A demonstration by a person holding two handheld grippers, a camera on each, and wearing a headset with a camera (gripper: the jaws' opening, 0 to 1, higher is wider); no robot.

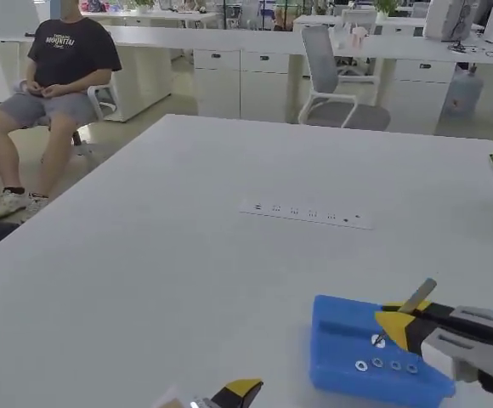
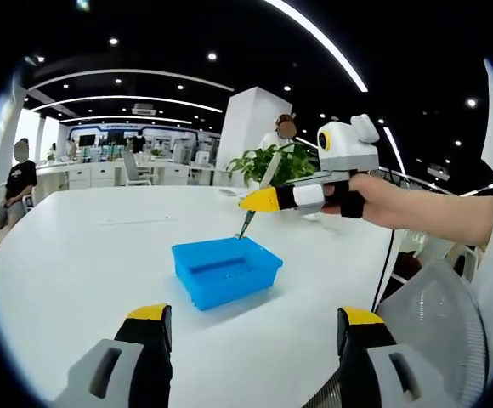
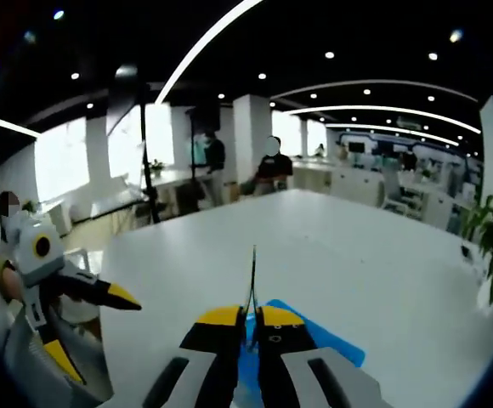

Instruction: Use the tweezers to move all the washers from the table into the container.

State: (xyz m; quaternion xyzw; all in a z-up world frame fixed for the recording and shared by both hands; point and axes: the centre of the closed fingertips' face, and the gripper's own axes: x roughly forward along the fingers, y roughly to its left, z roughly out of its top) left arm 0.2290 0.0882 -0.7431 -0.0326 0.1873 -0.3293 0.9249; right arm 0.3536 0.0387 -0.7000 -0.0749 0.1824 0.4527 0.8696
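right gripper (image 1: 393, 325) clamps tweezers (image 1: 418, 298) over container (image 1: 336, 310); wide table (image 1: 170, 255) around.

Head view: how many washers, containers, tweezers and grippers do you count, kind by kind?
Washers: 5 (4 in a row in the container, 1 at the tweezers' tip)
Blue container: 1
Tweezers: 1
Grippers: 2 (right gripper, left gripper)
Total: 9
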